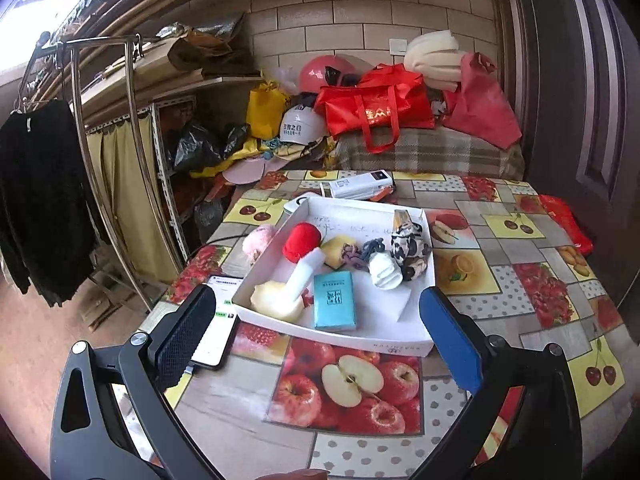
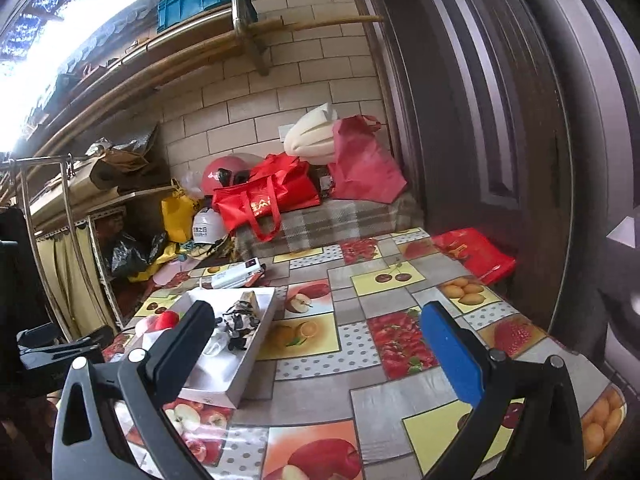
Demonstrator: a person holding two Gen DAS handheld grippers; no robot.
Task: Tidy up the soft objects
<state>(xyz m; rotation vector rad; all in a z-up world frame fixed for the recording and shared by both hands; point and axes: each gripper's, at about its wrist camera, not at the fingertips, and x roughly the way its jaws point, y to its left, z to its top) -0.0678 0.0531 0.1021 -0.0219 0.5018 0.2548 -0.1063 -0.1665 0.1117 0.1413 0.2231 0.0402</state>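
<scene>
A shallow white box (image 1: 384, 340) lies on the fruit-print tablecloth. In it are a red plush ball (image 1: 301, 240), a white tube (image 1: 304, 276), a cream sponge (image 1: 272, 300), a teal tissue pack (image 1: 334, 300), a yellow sponge (image 1: 336, 249), a knotted hair tie (image 1: 366, 252), a white ribbed piece (image 1: 384, 270) and a black-and-white cloth (image 1: 410, 246). A pink fluffy pompom (image 1: 256, 240) sits outside the box's left wall. My left gripper (image 1: 320, 332) stands open just before the box's near edge. My right gripper (image 2: 320, 344) is open over the bare tablecloth, right of the box (image 2: 256, 344).
A phone (image 1: 218, 320) lies left of the box, partly behind my left finger. A white power bank (image 1: 360, 185) sits beyond the box. Behind the table are a plaid-covered bench with red bags (image 1: 376, 108), a helmet and a clothes rack (image 1: 100, 120). A dark door (image 2: 500, 120) stands right.
</scene>
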